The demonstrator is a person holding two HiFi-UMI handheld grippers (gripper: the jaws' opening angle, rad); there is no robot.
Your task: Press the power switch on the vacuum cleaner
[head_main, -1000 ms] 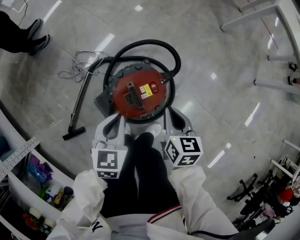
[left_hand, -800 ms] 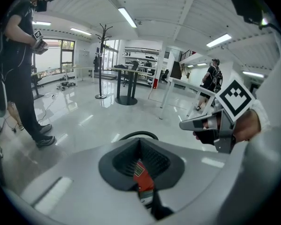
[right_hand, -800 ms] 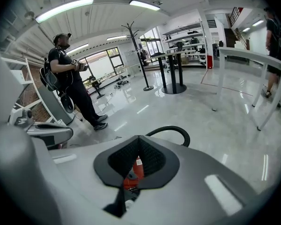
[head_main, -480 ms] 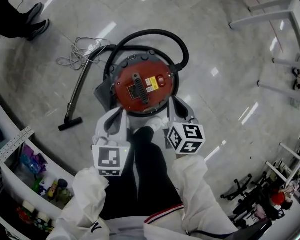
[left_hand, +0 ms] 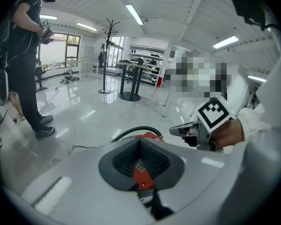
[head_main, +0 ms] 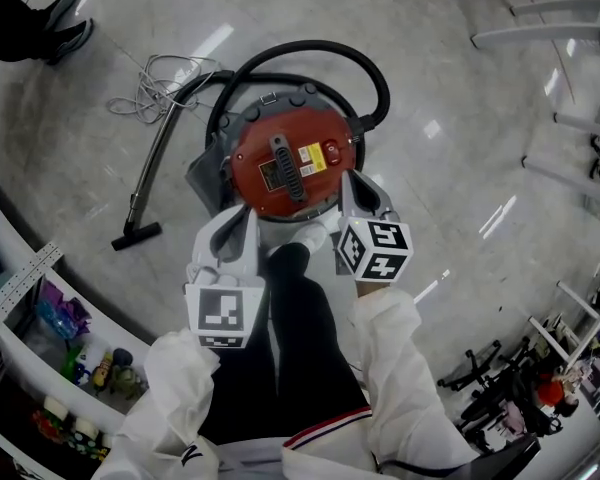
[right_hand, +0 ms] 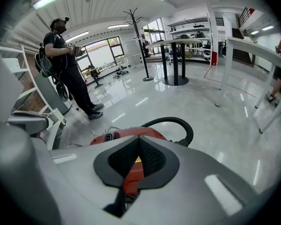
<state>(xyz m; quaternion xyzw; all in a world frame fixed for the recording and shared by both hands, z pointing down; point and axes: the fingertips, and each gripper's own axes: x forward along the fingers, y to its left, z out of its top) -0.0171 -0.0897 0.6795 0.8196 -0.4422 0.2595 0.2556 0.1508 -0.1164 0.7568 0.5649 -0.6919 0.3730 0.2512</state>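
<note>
Above the vacuum [head_main: 252, 186] on the floor [head_main: 450, 88], the right gripper [head_main: 352, 183], jaws together, has crept closer to its switch [head_main: 332, 151]; the left gripper [head_main: 246, 218], also closed, lags short of the vacuum. Pressing seems next.

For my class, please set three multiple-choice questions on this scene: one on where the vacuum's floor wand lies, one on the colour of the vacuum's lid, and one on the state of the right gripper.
1. Where does the floor wand lie?
A. flat on the floor, to the person's left of the vacuum cleaner
B. propped upright against a wall
C. across the person's shoes

2. What colour is the lid?
A. blue
B. red
C. green

3. How does the right gripper stand?
A. wide open
B. clamped on a cloth
C. shut, holding nothing

Answers:
1 A: the head view shows the wand flat on the floor beside the vacuum cleaner.
2 B: the lid is red in every view.
3 C: the right gripper view shows the jaws together, with only the vacuum cleaner beyond them.
</note>
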